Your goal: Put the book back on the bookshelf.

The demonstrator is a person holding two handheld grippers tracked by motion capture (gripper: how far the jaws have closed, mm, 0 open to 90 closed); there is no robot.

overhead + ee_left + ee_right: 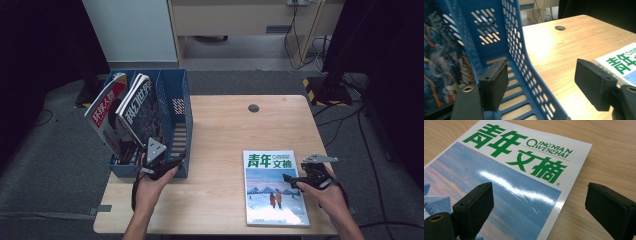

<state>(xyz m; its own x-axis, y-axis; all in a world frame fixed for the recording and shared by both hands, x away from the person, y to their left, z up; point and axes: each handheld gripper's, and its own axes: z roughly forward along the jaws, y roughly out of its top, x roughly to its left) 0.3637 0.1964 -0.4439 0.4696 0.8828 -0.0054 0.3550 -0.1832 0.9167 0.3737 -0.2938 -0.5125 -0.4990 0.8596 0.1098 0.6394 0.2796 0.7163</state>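
Blue rack (175, 100), 2 mags, 1 flat (275, 187)

Glossy green-titled magazine (275, 188) lies flat on table, front-right.

The lower parts of the two magazines (122, 117) are concealed behind the wall of the blue file rack (177, 125). In the left gripper view, the green-titled magazine (624, 63) is cut off by the right edge and partly covered by one pad of the left tongs (544, 87). In the right gripper view its cover runs off the left and bottom edges. The small print under its title is illegible from above.
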